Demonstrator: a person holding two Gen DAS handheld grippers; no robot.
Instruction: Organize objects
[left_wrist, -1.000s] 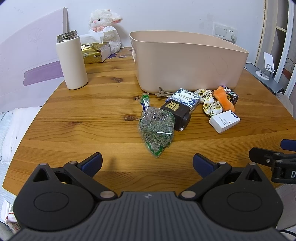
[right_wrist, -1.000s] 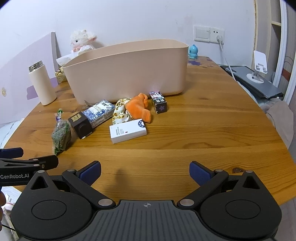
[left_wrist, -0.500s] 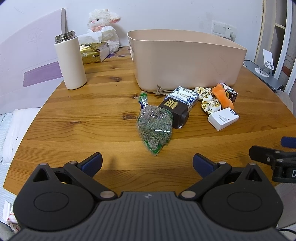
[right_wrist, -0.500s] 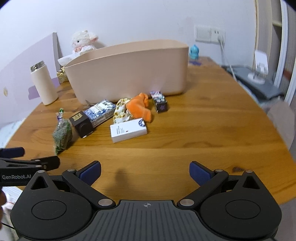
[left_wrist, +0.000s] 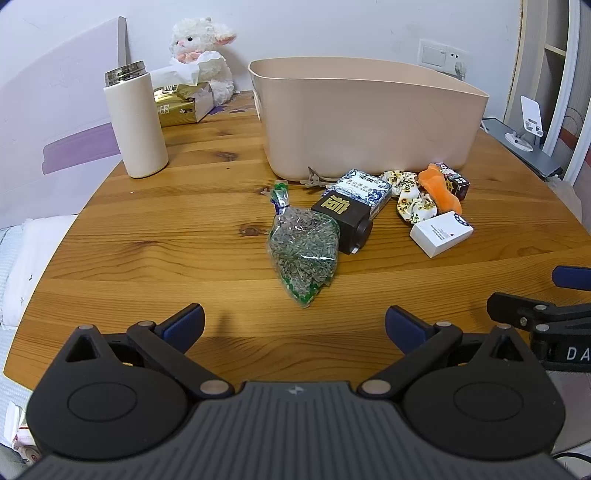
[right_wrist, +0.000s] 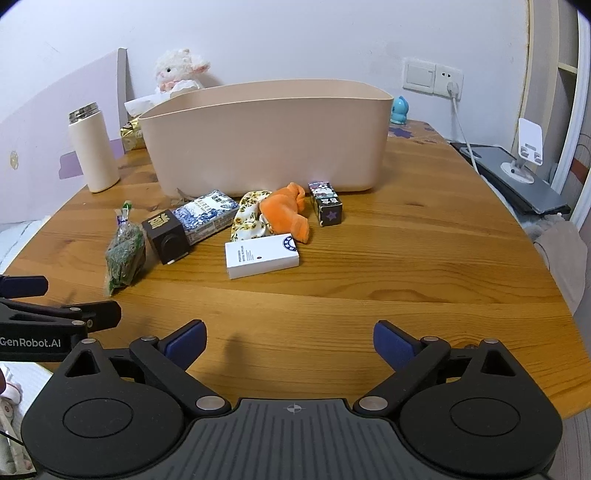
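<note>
Both grippers are held low over the near edge of the round wooden table (left_wrist: 155, 240), side by side, each with its jaws wide apart and nothing between them; this is judged to be a ready stance from which either can reach forward. The left gripper (left_wrist: 293, 325) is lined up with the clear bag of green bits (left_wrist: 303, 254), which lies nearest it toward the table's middle, so that bag appears the likeliest first pick. The right gripper (right_wrist: 290, 341) faces the white box (right_wrist: 261, 255). The loose things are gathered in a row just before the near wall of the beige bin (right_wrist: 266, 147), which stands toward the far edge: a black cube box (right_wrist: 167, 236) touching the bag, a blue patterned packet (right_wrist: 207, 214), a floral scrunchie (right_wrist: 249, 218), an orange cloth (right_wrist: 286, 212) and a small dark patterned box (right_wrist: 325, 203). Nothing can be seen inside the bin from here. A white flask (left_wrist: 136, 122) stands apart at the left edge.
</note>
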